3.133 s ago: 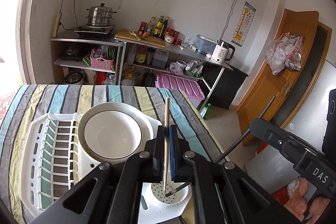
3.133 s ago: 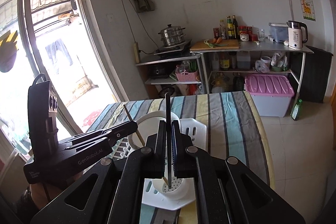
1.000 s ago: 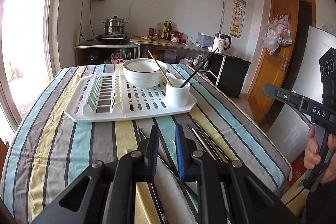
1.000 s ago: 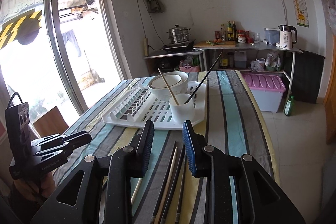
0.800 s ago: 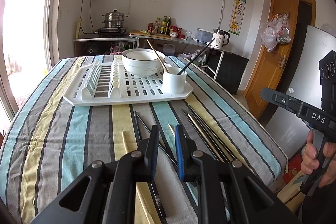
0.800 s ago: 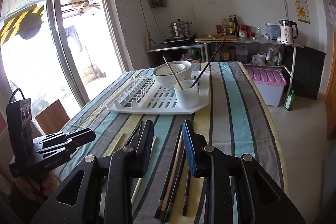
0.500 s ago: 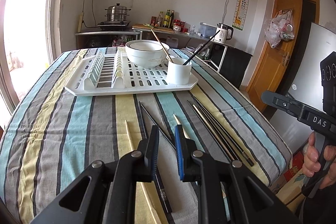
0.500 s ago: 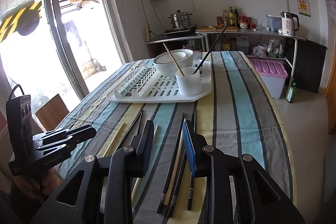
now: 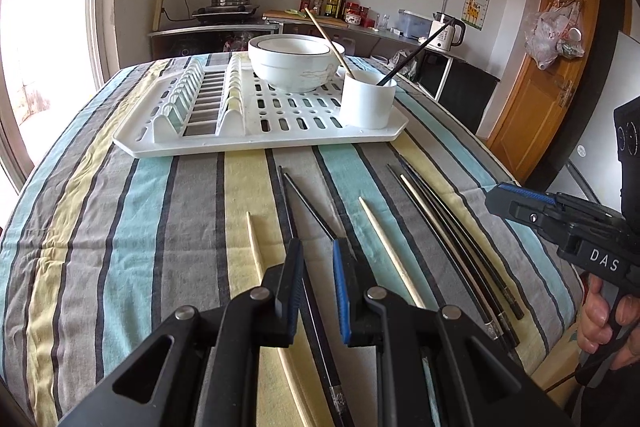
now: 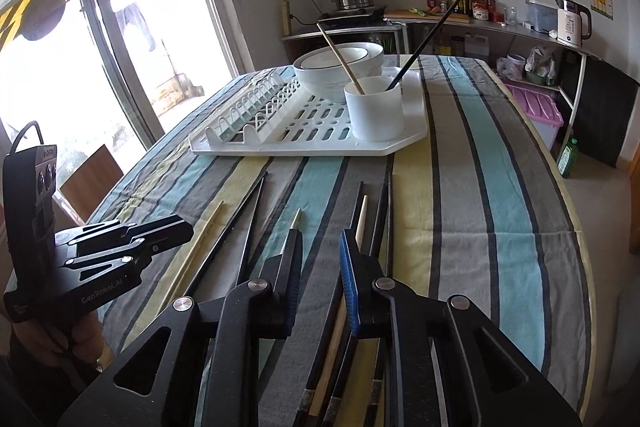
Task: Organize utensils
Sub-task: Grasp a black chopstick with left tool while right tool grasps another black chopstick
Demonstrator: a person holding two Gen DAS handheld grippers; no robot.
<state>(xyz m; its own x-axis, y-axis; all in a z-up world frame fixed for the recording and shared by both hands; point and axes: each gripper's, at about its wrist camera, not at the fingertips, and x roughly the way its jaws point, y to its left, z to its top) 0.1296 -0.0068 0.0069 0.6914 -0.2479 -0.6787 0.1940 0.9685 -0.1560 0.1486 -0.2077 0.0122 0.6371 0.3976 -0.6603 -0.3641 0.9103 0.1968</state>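
- On the striped desk (image 9: 168, 195), loose black and wooden chopsticks (image 9: 448, 239) lie in front of the white drying rack (image 9: 256, 123).
- Utensil cup (image 10: 374, 113) on the rack holds one wooden and one black chopstick.
- Left tool (image 9: 316, 267): fingers apart, holding nothing.
- Right tool (image 10: 320, 263): fingers apart, holding nothing.

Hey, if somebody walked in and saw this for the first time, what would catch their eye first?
Probably the loose chopsticks, black and pale wood, scattered lengthwise on the striped tablecloth in front of both open grippers, the left gripper and the right gripper. Behind them sits a white dish rack holding a white bowl and a white cup, the cup with one wooden and one black chopstick leaning out of it.
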